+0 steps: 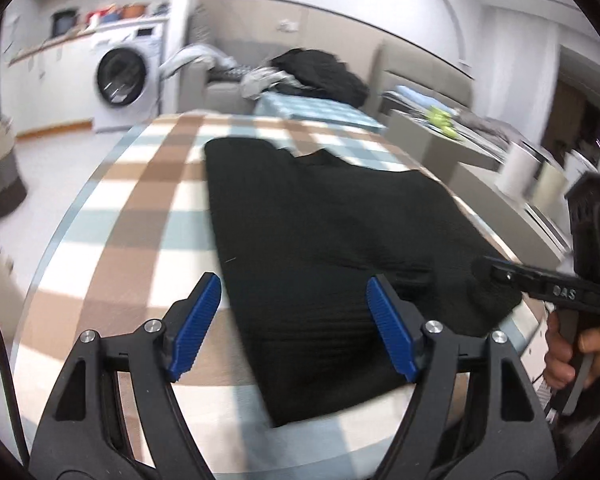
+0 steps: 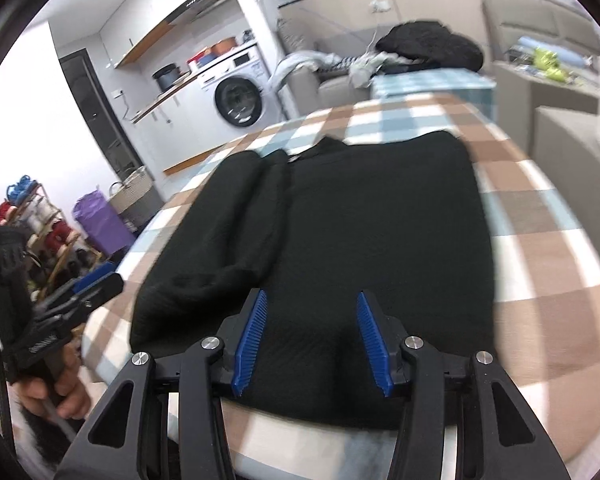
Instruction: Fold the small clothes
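— Left wrist view first: the black knitted garment (image 1: 324, 236) lies flat on the brown, white and pale-blue checked tablecloth (image 1: 140, 184), and the left gripper (image 1: 296, 324) hangs over its near left edge, jaws wide apart, nothing between them.

— And the other one?

— From the right wrist view, the right gripper (image 2: 312, 340) sits above the near hem, jaws partly apart, not pinching the cloth as far as I can tell.

— How far along, would you say?

— One sleeve (image 2: 236, 216) looks folded in along the left side. The other side and the crosswise fold still seem left to do.
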The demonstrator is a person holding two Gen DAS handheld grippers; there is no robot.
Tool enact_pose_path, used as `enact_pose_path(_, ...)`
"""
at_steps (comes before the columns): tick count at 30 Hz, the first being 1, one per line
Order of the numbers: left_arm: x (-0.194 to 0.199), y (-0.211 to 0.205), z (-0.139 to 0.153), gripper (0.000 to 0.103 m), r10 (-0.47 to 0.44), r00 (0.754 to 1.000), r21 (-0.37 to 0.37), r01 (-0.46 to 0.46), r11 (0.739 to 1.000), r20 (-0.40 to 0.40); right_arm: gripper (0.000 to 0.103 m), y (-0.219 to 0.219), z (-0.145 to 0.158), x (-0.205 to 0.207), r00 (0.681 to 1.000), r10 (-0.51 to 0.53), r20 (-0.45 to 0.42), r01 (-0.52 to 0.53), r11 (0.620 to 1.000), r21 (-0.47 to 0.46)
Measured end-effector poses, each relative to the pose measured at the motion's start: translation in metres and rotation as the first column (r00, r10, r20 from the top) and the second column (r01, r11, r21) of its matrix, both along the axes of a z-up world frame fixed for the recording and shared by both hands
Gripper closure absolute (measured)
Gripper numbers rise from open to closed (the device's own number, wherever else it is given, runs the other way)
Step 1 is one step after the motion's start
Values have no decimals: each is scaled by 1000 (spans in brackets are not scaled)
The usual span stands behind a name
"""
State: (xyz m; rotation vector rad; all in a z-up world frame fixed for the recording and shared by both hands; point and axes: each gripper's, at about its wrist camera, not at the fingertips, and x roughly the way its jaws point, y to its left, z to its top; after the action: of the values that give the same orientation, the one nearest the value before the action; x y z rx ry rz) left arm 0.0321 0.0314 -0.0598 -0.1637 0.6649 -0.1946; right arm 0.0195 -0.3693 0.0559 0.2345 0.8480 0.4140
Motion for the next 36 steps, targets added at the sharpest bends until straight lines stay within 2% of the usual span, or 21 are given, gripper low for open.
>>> enact_pose_path(4,0,29,-5,30,63,998,-25,-63,998,-22,55,28,-14,21,996,54,-71,-51,997,55)
enact_pose_path(9,3,44,-12,30,98,995,-44,-98,994,-23,55,42,-23,41,990,76,-121,-58,988,143)
enact_pose_path(11,4,45,-13,30,103,994,-48,-104,993,-27,63,42,-24,46,985,89,-145,-57,977,207)
enact_pose_path(12,4,46,-13,30,102,994,-52,-103,993,-26,72,42,-24,46,984,97,-149,-61,971,230)
enact_pose_path(15,6,41,-12,30,101,995,-50,-102,994,-23,72,41,-21,44,981,99,-165,-57,968,245)
enact_pose_path(17,5,41,-12,30,103,994,-53,-104,993,-18,64,36,-18,41,981,91,-168,-44,963,265)
enact_pose_path(18,5,40,-11,30,105,994,-53,-105,993,-18,56,32,-16,40,982,86,-168,-35,959,281)
enact_pose_path(22,5,38,-13,30,102,994,-55,-103,993,-28,49,27,-7,41,987,39,-158,6,961,276)
enact_pose_path(26,5,32,-14,30,91,995,-36,-92,995,-29,49,40,-19,56,977,44,-211,6,973,230)
enact_pose_path(27,5,31,-15,30,89,996,-28,-90,996,-29,53,44,-24,59,973,41,-227,6,978,206)
enact_pose_path(28,5,31,-15,30,90,995,-26,-91,996,-29,67,47,-28,61,971,40,-237,7,981,193)
enact_pose_path(29,5,31,-15,30,93,995,-26,-93,995,-27,71,48,-31,60,970,40,-240,3,984,180)
enact_pose_path(32,5,34,-15,30,98,995,-39,-99,994,-24,91,51,-25,49,981,52,-189,-24,989,146)
enact_pose_path(36,4,36,-13,30,107,994,-47,-108,993,-20,94,55,4,24,986,123,-111,-99,974,203)
